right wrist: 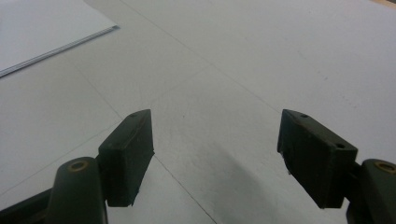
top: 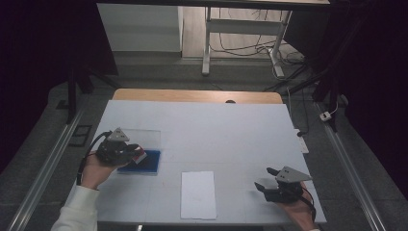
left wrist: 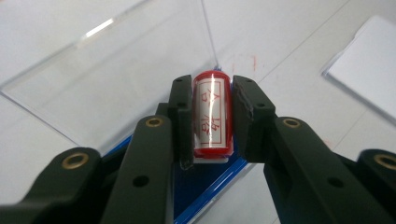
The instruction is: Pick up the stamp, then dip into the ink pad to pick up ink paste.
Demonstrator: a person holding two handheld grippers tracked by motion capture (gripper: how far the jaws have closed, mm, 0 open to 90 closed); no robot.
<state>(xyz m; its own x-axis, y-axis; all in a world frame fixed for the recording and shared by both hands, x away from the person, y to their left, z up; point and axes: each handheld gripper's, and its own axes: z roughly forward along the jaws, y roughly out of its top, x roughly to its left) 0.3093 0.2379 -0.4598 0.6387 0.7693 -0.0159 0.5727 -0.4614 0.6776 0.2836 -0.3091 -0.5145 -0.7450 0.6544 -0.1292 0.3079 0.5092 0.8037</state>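
A red cylindrical stamp (left wrist: 212, 112) with a white label of red characters sits between the jaws of my left gripper (left wrist: 212, 100), which is shut on it. It hovers just over a blue ink-pad box (left wrist: 205, 186) whose clear lid (left wrist: 116, 70) stands open behind it. In the high view the left gripper (top: 137, 155) is at the table's left, over the blue box (top: 144, 163). My right gripper (top: 265, 178) rests at the front right, jaws apart with nothing between them; in the right gripper view it (right wrist: 215, 135) shows bare table.
A white sheet of paper (top: 197, 194) lies at the front middle of the white table (top: 216, 130), also seen as paper (left wrist: 369, 60) and paper (right wrist: 42, 28) from each gripper. Beyond the far edge stand desk legs and cables on the floor.
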